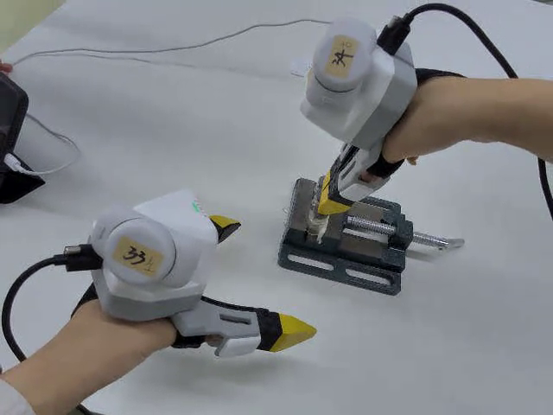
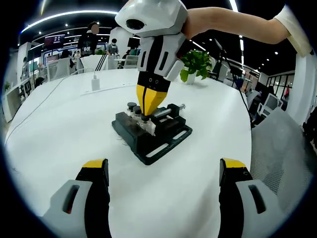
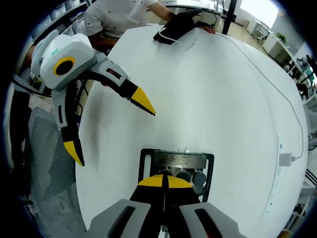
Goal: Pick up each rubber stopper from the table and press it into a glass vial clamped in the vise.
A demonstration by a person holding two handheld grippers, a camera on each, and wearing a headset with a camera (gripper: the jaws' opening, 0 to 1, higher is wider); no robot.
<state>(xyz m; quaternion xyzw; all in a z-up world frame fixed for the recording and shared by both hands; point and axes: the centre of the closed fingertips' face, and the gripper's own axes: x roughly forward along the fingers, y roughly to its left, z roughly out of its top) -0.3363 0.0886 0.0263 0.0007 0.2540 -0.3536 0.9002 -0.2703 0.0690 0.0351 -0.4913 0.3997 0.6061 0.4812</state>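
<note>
1. Left gripper [image 1: 259, 278]: white-grey moulded plastic shell. Its round end cap carries a tan paper sticker [image 1: 140, 256] with black handwritten marks, and there is a small green mark on top of the shell.
2. Right gripper [image 1: 333, 201]: same white-grey shell, with a second tan sticker [image 1: 343, 55] on its cap, also hand-marked in black.
3. Jaws on both: light grey slotted covers, black mid-sections, yellow wedge-shaped tips.
4. A thick black cable [image 1: 26, 294] plugs into the left gripper's rear. Another black lead [image 1: 471, 30] plugs into the right gripper's.
5. Black wrist strap [image 1: 436, 76] behind the right gripper.
6. White short sleeve [image 2: 292, 25] on the right arm, in the left gripper view.
</note>
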